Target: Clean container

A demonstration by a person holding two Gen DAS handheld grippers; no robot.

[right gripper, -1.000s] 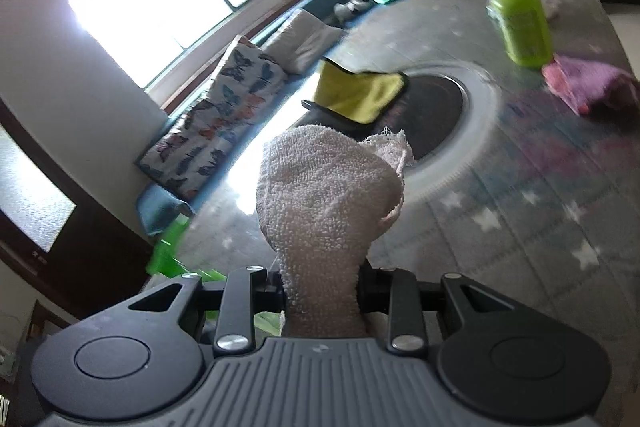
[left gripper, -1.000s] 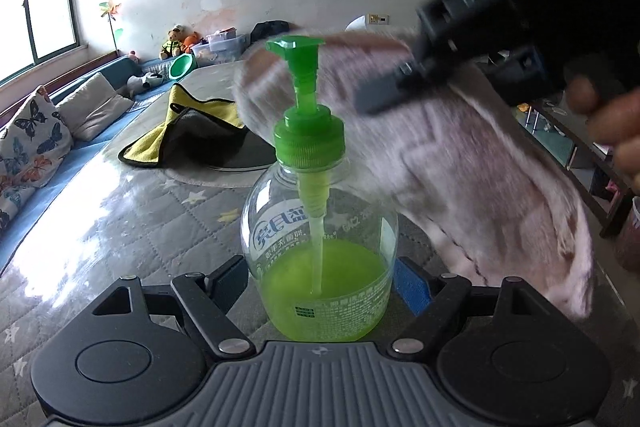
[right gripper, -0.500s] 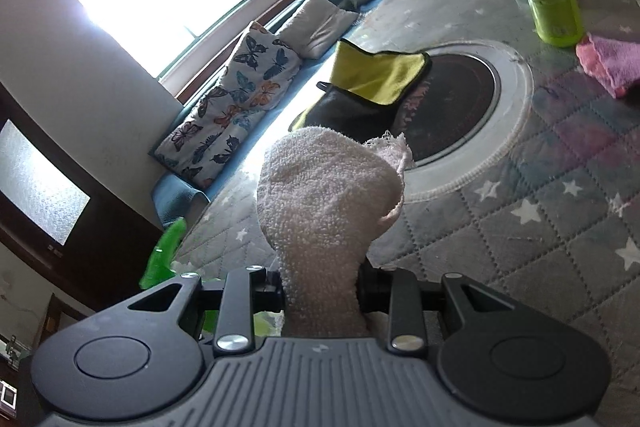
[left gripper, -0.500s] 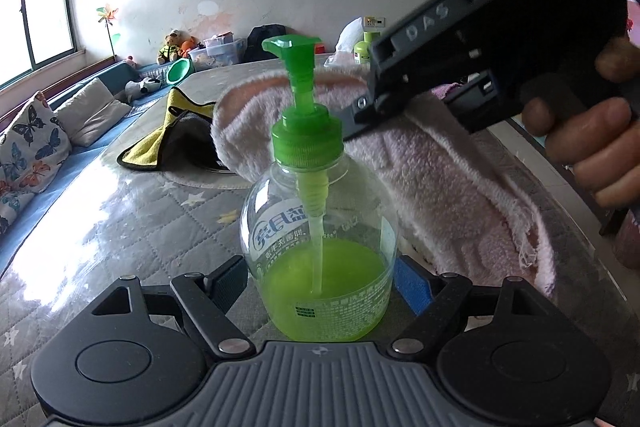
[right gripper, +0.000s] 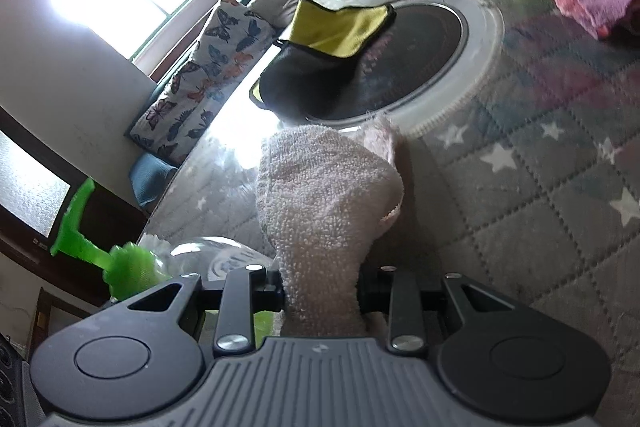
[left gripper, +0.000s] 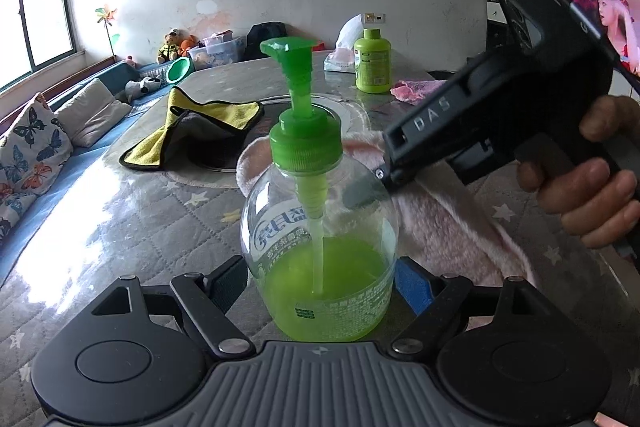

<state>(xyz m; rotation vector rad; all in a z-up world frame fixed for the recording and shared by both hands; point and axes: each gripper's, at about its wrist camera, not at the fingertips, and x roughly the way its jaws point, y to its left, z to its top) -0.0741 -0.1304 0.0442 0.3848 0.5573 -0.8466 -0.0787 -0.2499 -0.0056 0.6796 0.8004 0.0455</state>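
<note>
The left gripper (left gripper: 320, 283) was closed on the clear round plastic pump bottle with green liquid and a green pump head (left gripper: 318, 235), which stood upright on the grey quilted table with white stars (left gripper: 120, 227). Just right of the bottle, the right gripper (right gripper: 322, 293) clamped a pale pink terry towel (right gripper: 326, 195), held by a hand (left gripper: 588, 195); the towel lay against the bottle's right side. Behind the bottle lay a yellow and grey cloth (left gripper: 200, 131) on a round black plate with a white rim (right gripper: 484, 35). Farther behind stood an opaque green bottle (left gripper: 373, 67) beside a pink rag (left gripper: 416, 90).
</note>
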